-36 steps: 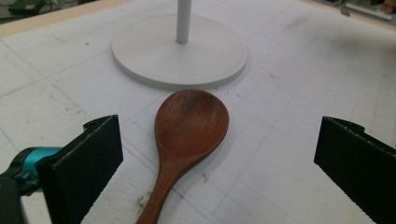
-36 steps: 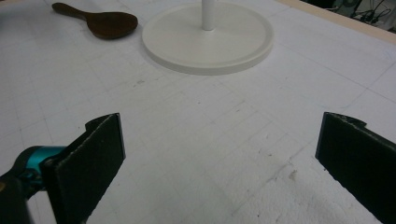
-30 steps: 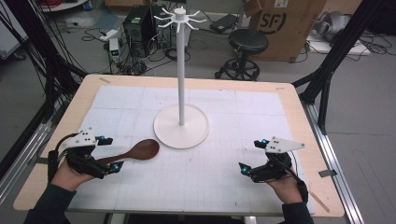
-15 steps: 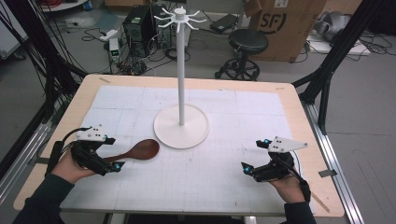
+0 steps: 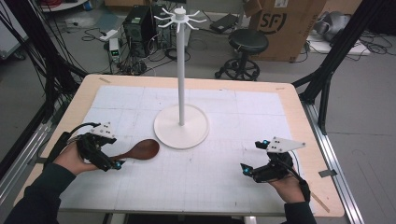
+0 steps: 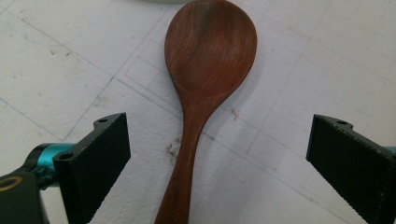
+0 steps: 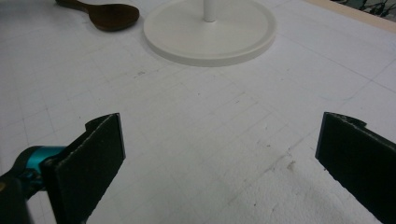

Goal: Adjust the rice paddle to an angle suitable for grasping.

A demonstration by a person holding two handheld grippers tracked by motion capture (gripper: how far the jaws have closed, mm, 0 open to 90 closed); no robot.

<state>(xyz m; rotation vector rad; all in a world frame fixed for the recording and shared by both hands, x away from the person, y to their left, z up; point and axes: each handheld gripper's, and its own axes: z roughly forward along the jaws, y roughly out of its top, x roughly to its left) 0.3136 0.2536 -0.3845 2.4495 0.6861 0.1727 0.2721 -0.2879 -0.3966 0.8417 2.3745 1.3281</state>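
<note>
Partly framed, wooden spoon (image 6: 205,93) handle end cut off

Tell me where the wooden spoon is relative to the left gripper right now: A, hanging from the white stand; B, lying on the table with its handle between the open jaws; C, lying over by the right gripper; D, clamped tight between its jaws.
B: in the left gripper view the wooden spoon lies flat on the table, its handle running between the left gripper's wide-open jaws, which do not touch it.

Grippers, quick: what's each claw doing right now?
Left gripper: open, jaws either side of the wooden spoon handle, not closed on it.
Right gripper: open, holding nothing.
</note>
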